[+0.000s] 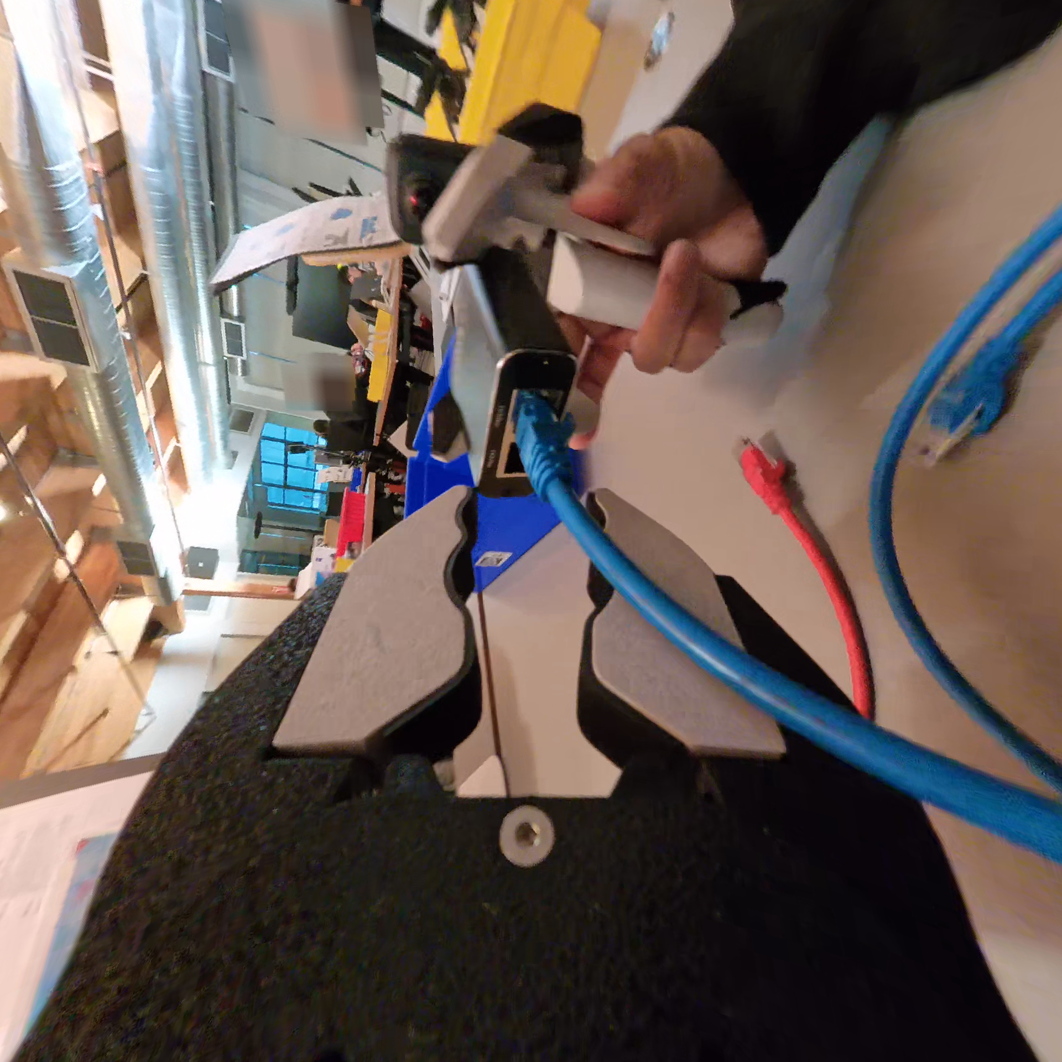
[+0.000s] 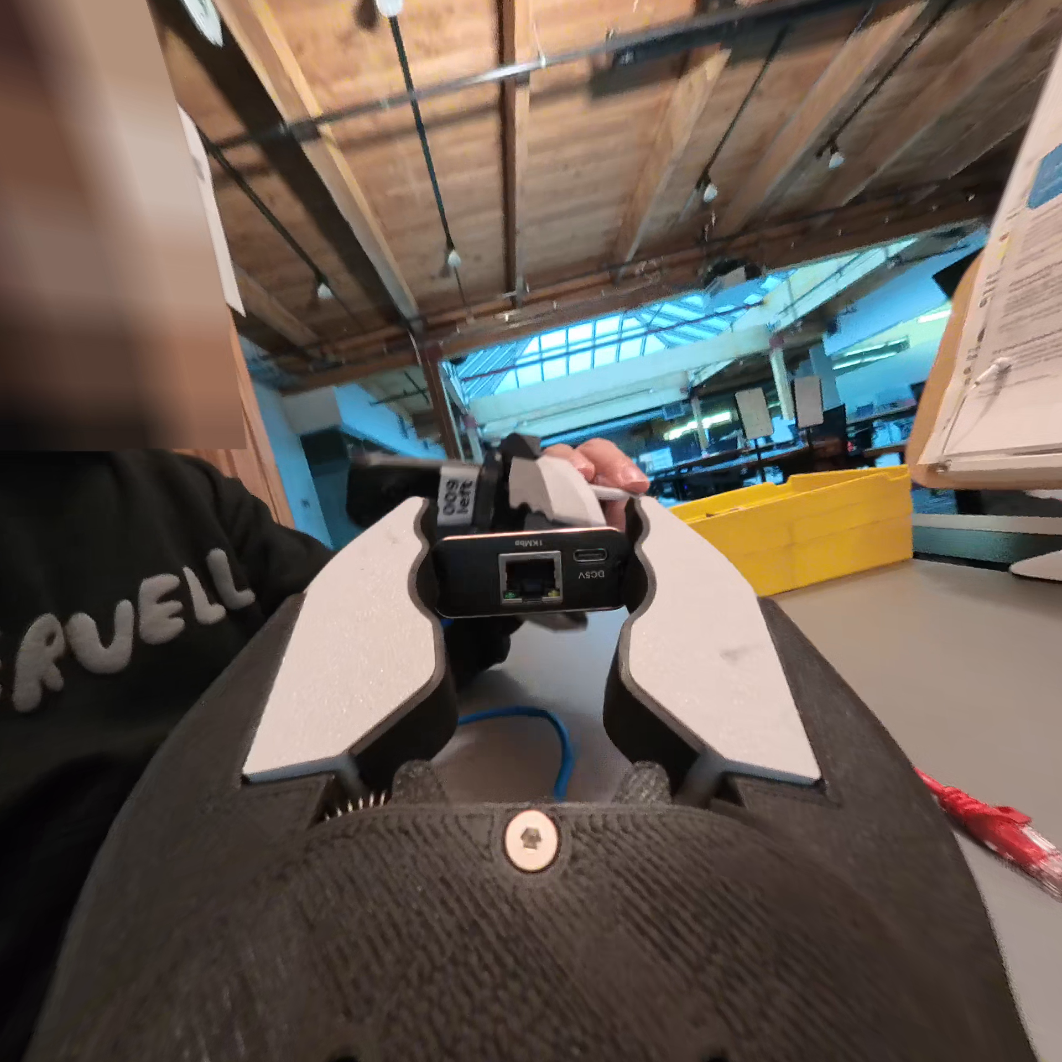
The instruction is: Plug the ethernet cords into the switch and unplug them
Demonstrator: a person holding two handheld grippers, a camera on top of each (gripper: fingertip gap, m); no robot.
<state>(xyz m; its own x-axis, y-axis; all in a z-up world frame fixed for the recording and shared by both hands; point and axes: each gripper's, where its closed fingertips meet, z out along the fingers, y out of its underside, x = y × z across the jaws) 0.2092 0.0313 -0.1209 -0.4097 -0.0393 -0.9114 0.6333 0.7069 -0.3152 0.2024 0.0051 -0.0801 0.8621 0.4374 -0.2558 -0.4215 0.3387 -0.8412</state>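
My right gripper (image 2: 531, 546) is shut on a small black switch (image 2: 477, 574) and holds it above the grey table. The switch end facing this camera has one empty ethernet port. In the left wrist view the switch (image 1: 506, 454) shows its other end, with a blue ethernet cord (image 1: 540, 437) plugged into one port and an empty port beside it. My left gripper (image 1: 531, 506) is open just short of that plug, and the blue cord runs across its right finger (image 1: 649, 620). A red cord (image 1: 770, 471) and a second blue plug (image 1: 965, 402) lie loose on the table.
A hand (image 1: 661, 230) in a dark sleeve holds the right gripper. A blue bin (image 1: 506, 534) stands behind the switch. A yellow bin (image 2: 804, 528) stands on the table at the back right. The red cord's plug (image 2: 1000, 827) lies at the right. Papers hang at the far right.
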